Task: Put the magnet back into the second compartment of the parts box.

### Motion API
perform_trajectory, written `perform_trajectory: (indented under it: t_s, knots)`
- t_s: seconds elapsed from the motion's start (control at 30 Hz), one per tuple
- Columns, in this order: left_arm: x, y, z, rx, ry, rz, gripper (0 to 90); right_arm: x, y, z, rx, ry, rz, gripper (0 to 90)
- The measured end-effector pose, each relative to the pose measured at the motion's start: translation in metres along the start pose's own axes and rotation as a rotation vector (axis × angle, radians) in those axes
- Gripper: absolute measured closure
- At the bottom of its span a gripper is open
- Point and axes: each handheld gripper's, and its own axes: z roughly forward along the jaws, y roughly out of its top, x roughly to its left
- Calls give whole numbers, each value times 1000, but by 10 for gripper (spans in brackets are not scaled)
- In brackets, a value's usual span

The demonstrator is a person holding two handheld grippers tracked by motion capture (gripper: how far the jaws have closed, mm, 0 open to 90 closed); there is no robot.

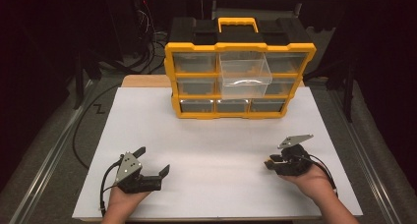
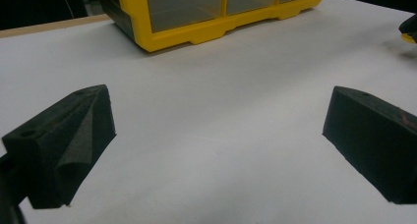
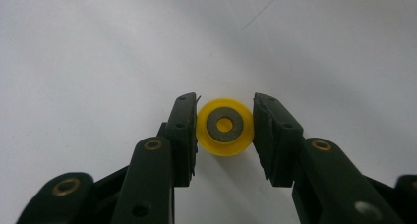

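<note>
Right hand-held gripper [image 3: 225, 135] clamps a small yellow wheel [image 3: 225, 126] with a grey metal hub and yellow centre, its pads pressing on both sides just above the white desk [image 1: 221, 145]. I see my right hand [image 1: 310, 177] near the desk's right edge, gripper pointing left. Left hand-held gripper [image 1: 153, 161] rests open and holds nothing. Bare desk lies between both and the yellow drawer organizer [image 1: 239, 81], whose middle clear drawer [image 1: 244, 75] is pulled out.

Black gripper [image 3: 224, 135], brass screws, grey plate
</note>
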Motion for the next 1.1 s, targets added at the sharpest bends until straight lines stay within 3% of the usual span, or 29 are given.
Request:
perform_trajectory:
  t_s: [0.37, 1.1]
  knots:
    - [0, 1, 0, -10, -13, 1, 4, 3, 8, 0, 108, 68, -29, 648]
    - [-2, 2, -1, -30, -37, 26, 4, 4, 27, -3, 300, 68, -101, 648]
